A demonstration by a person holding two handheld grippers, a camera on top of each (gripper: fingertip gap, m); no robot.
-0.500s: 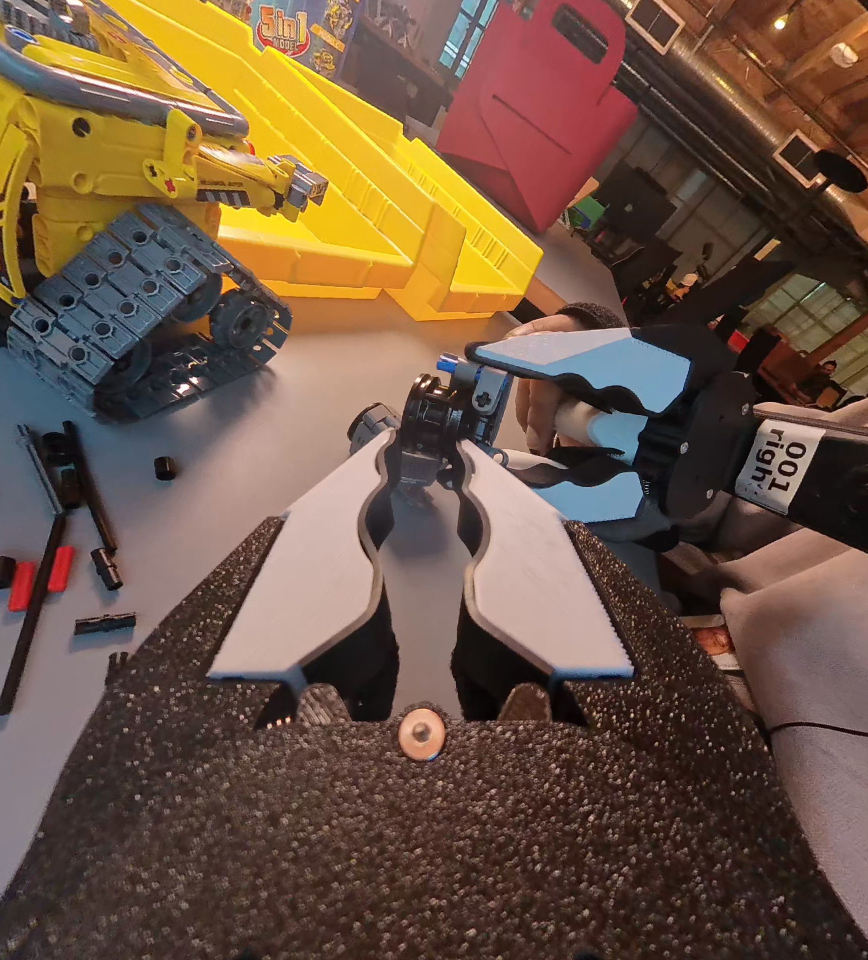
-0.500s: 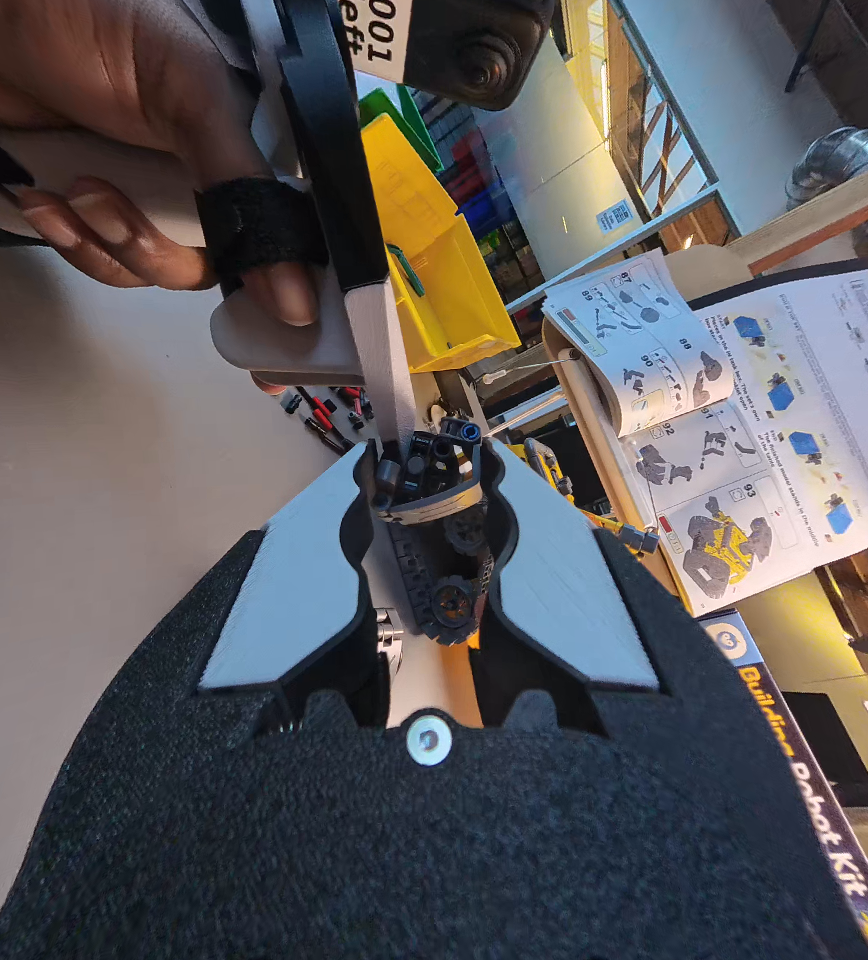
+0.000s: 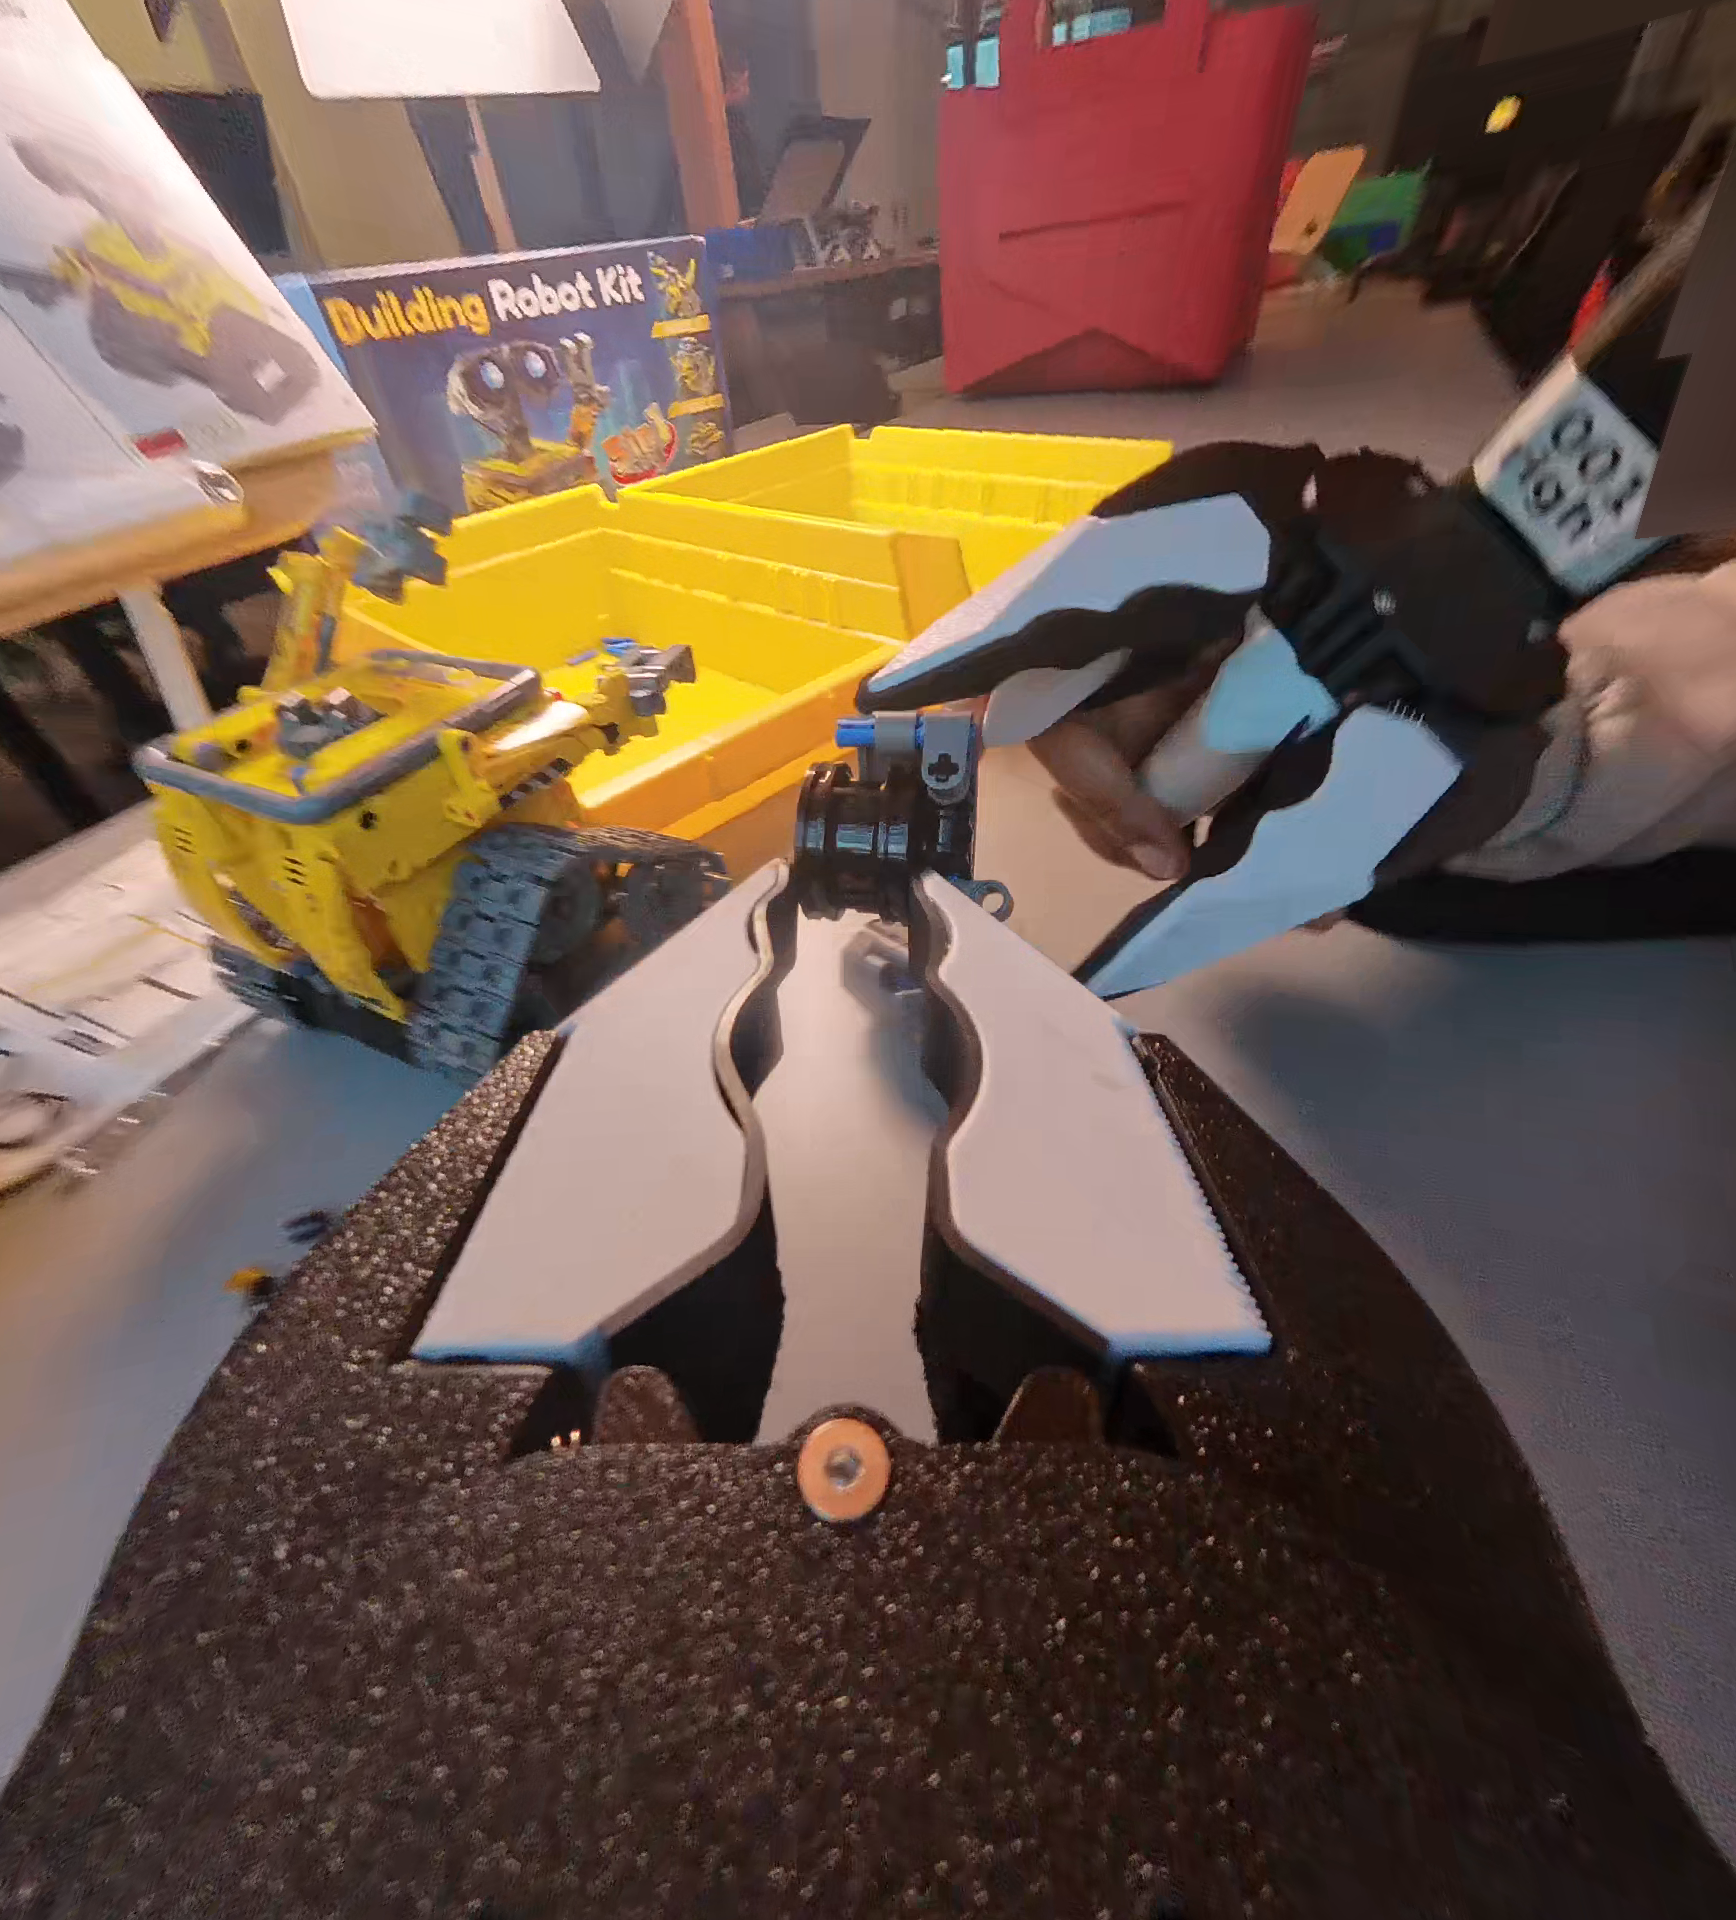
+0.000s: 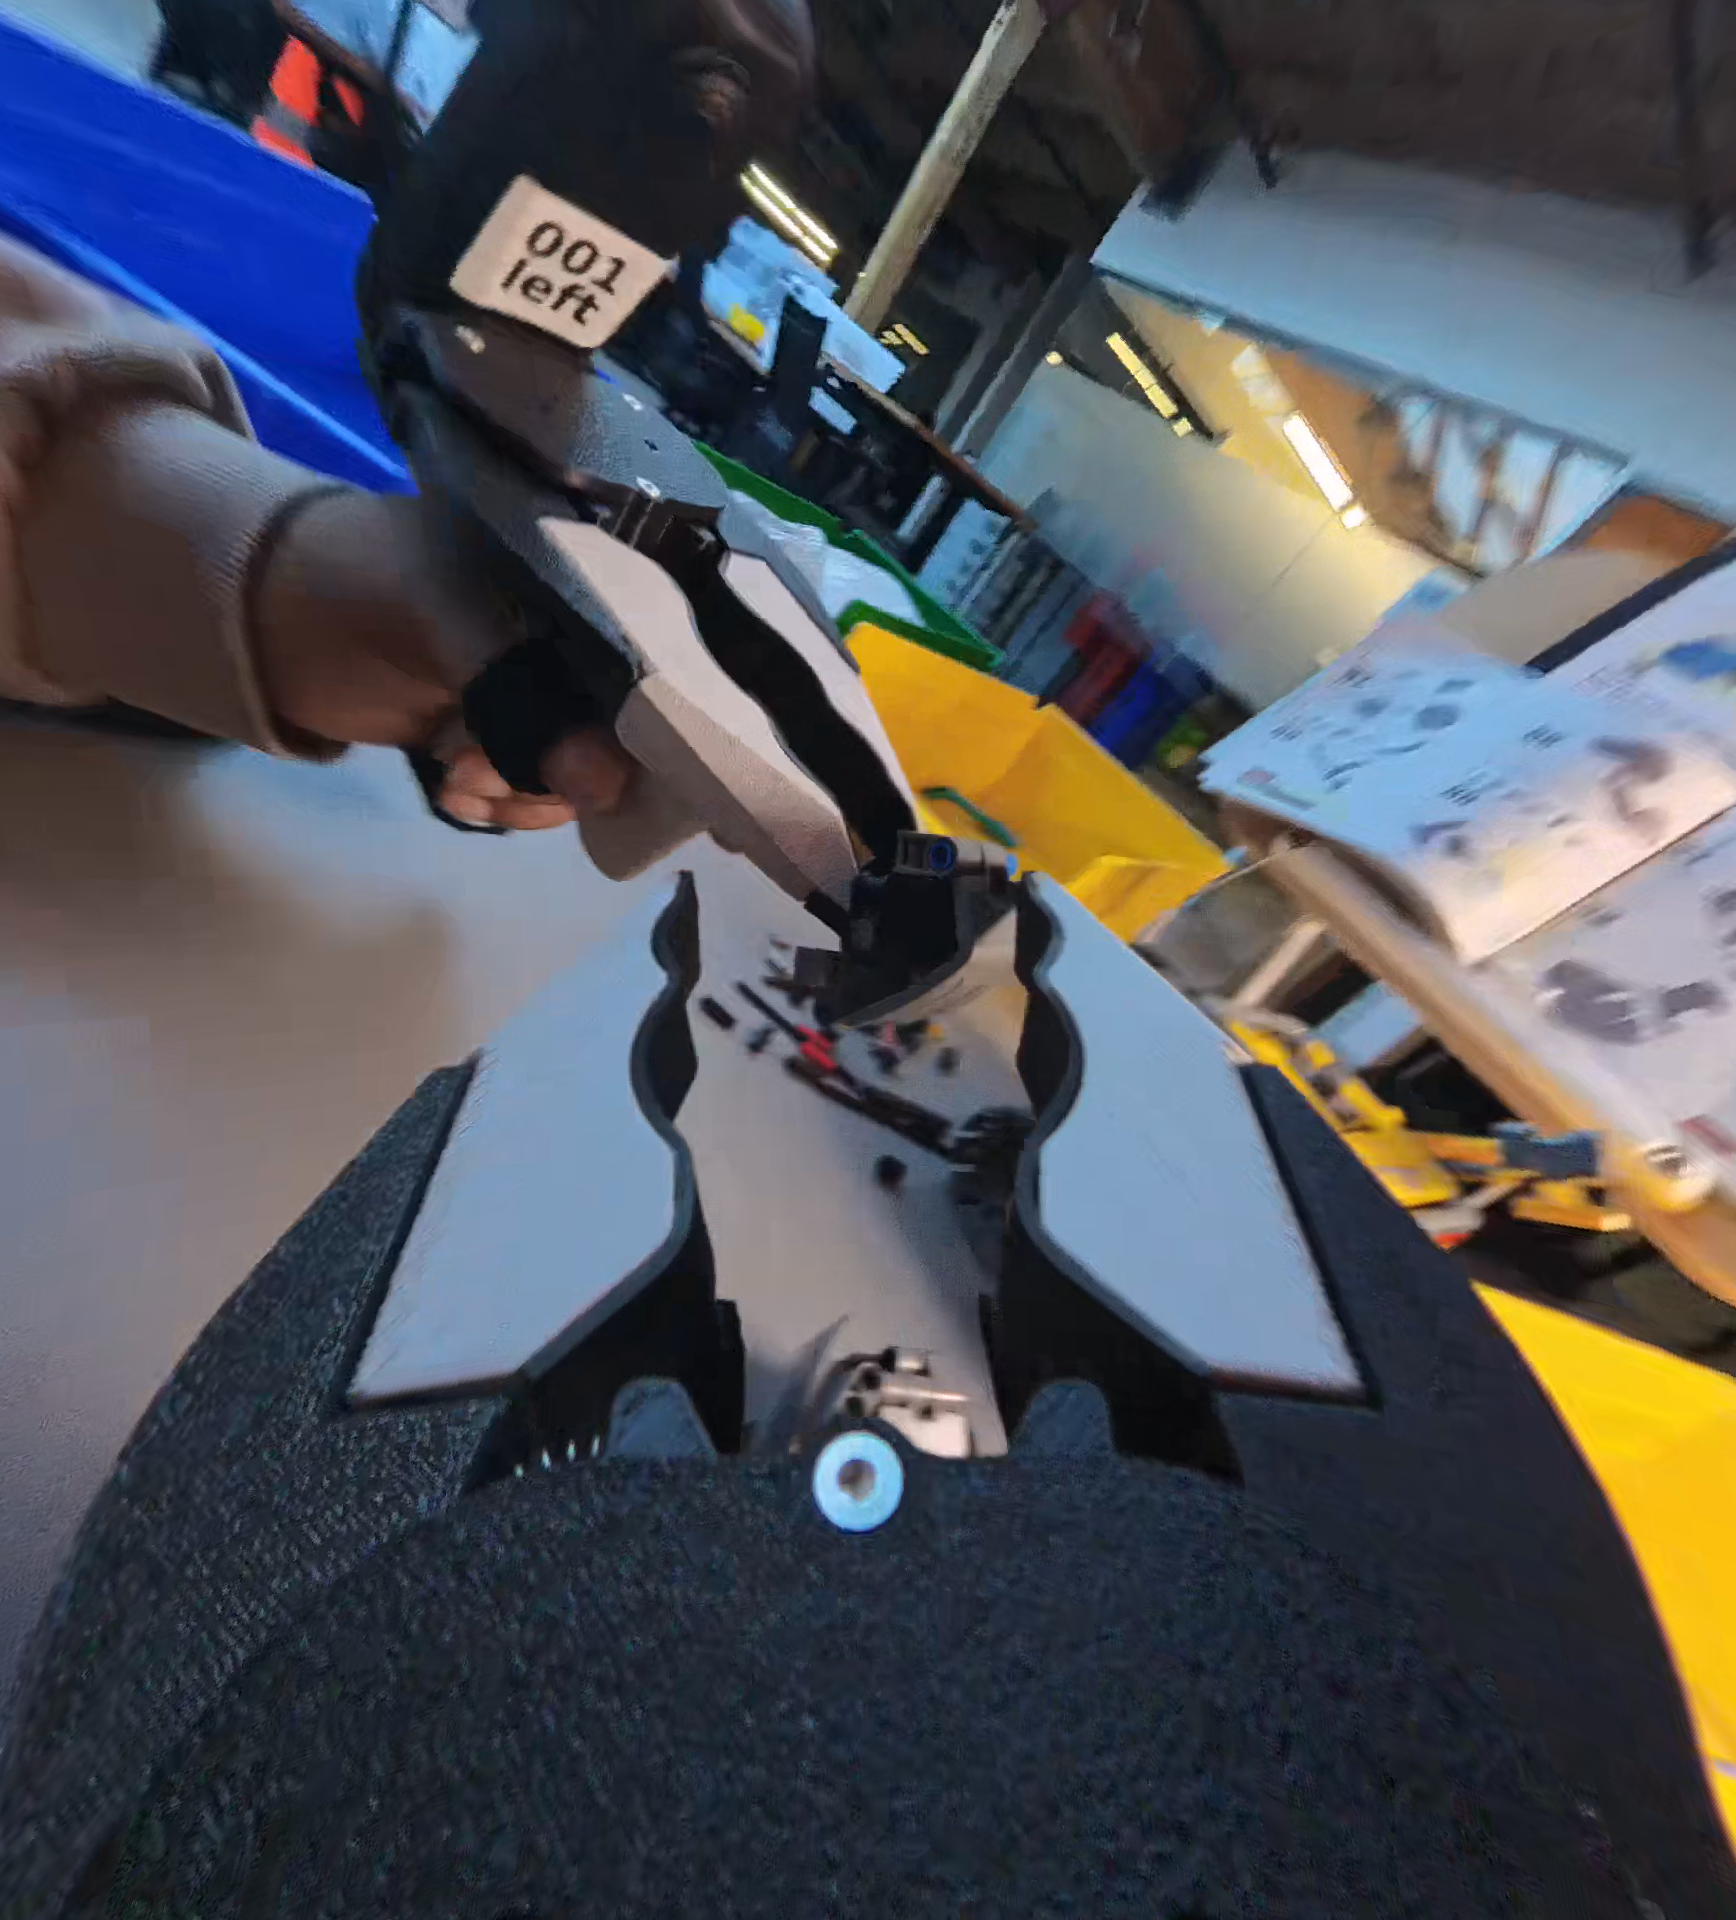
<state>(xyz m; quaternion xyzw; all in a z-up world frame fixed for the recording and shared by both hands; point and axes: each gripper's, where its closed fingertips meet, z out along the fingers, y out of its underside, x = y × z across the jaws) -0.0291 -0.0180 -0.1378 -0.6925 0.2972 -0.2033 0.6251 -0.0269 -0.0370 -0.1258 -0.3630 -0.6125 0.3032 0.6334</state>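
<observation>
Between left tongs [image 3: 851, 894]: knobbly black-grey brick assembly [image 3: 885, 821]

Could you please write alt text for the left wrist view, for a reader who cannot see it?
The left gripper has its jaws shut on a small black and grey brick assembly, held above a grey table. The right gripper, open, hovers beside it, with a yellow tracked toy robot and yellow bins behind.

Glossy black plastic wheel assembly [image 3: 869, 831] at frame centre, pinched by the left tool [image 3: 851, 896] with smooth matt grey fingers [image 3: 625, 1122] set in rough, speckled black foam. Left of centre, a yellow plastic tracked robot model [image 3: 376, 821] on the smooth matt grey tabletop [image 3: 1466, 1195]; paper instruction pages [image 3: 64, 291] upper left.
</observation>
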